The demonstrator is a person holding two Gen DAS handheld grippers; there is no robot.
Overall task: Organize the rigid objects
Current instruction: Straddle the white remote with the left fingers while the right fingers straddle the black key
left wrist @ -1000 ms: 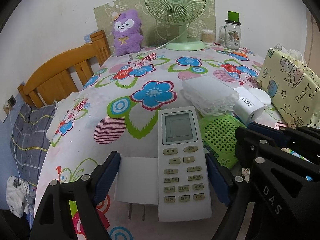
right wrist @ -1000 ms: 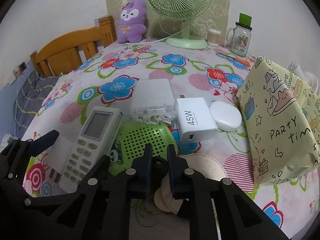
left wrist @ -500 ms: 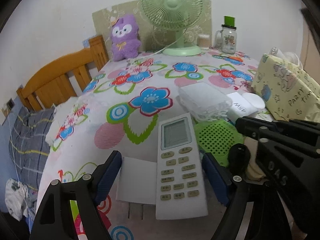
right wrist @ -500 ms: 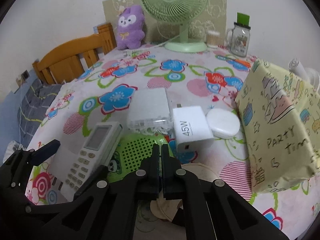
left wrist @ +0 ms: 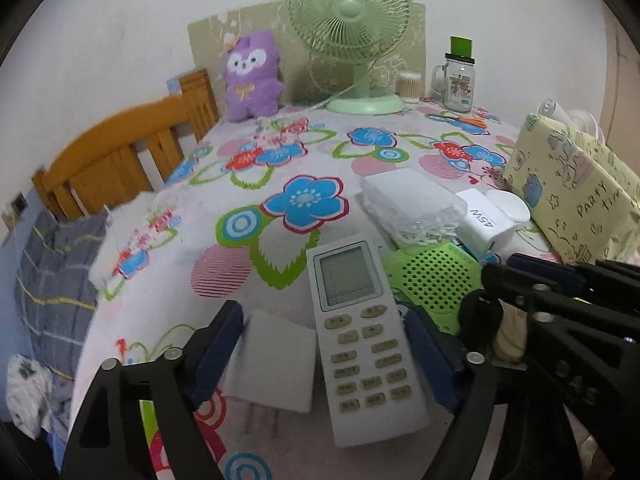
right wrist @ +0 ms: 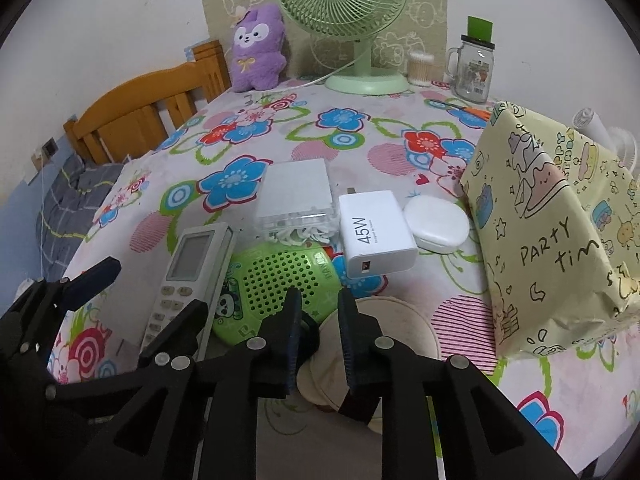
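A white remote control (left wrist: 360,320) and a flat white plug adapter (left wrist: 274,364) lie side by side between the wide-open jaws of my left gripper (left wrist: 326,344). The remote also shows in the right wrist view (right wrist: 188,276). A green perforated disc (right wrist: 276,284) lies right of it. Behind it lie a clear box with a white lid (right wrist: 296,200), a white 45W charger (right wrist: 376,236) and a round white case (right wrist: 436,224). My right gripper (right wrist: 318,312) is slightly open over a cream round object (right wrist: 396,320) with a black part at its left finger.
A yellow "Party time" wrapped package (right wrist: 552,216) stands at the right. A green fan (right wrist: 344,24), a purple plush (right wrist: 258,48), a glass mug jar (right wrist: 474,64) and a cotton swab pot (right wrist: 420,68) stand at the back. A wooden bed frame (right wrist: 136,116) borders the floral tablecloth (right wrist: 344,128) at left.
My right gripper shut half a second ago and has now opened a little. Both views have pulled back slightly. The left gripper stays open around the remote and adapter.
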